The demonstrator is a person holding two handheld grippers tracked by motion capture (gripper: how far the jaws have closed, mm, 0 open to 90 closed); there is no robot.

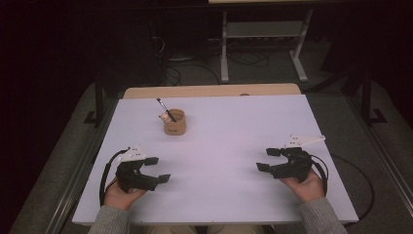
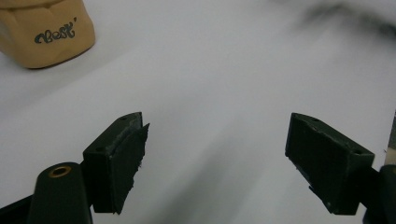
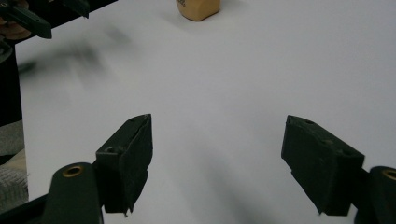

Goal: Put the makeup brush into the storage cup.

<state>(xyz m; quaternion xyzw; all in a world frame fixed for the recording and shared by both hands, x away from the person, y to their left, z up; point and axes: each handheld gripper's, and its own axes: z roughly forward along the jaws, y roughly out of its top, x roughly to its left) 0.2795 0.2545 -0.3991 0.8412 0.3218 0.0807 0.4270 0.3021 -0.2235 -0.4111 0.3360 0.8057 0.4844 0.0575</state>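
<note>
two tools rest at the near edge of the white desk (image 1: pixel 219 146), likely staged before reaching: left tool (image 1: pixel 158 169) gaping wide, empty; tan paper cup (image 1: pixel 175 122) holding a dark stick (image 1: pixel 162 107) stands far-left; right tool (image 1: pixel 267 159) equally wide, empty.

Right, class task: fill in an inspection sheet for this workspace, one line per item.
Surface: white tabletop, flat and bare apart from one cup.
Job's things: tan cup upright at far left-centre, a dark stick leaning out of it.
Clutter: nothing seen.
Grippers: left gripper and right gripper rest near the front edge, jaws apart, holding nothing.
Cables: a black cable loops from the left gripper.
Surroundings: dark room, a grey table frame behind.
</note>
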